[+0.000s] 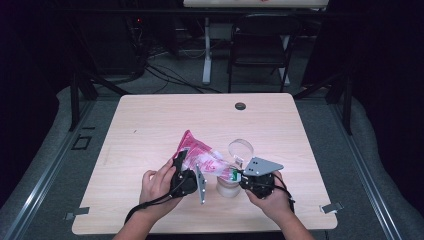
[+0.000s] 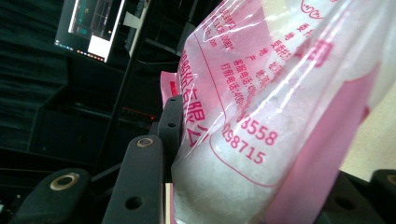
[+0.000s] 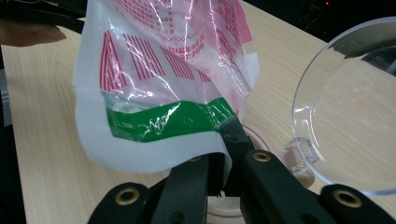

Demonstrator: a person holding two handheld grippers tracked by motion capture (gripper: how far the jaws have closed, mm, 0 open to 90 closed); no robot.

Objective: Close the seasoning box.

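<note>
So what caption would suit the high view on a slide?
Two hand-held grippers, left and right, hold a pink bag over a jar.

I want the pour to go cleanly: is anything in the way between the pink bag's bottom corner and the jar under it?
Nothing visible blocks it. The bag hangs tilted between the left gripper and the right gripper, which pinches its green-striped corner over the jar. The jar's clear lid is hinged open, off to the side.
</note>
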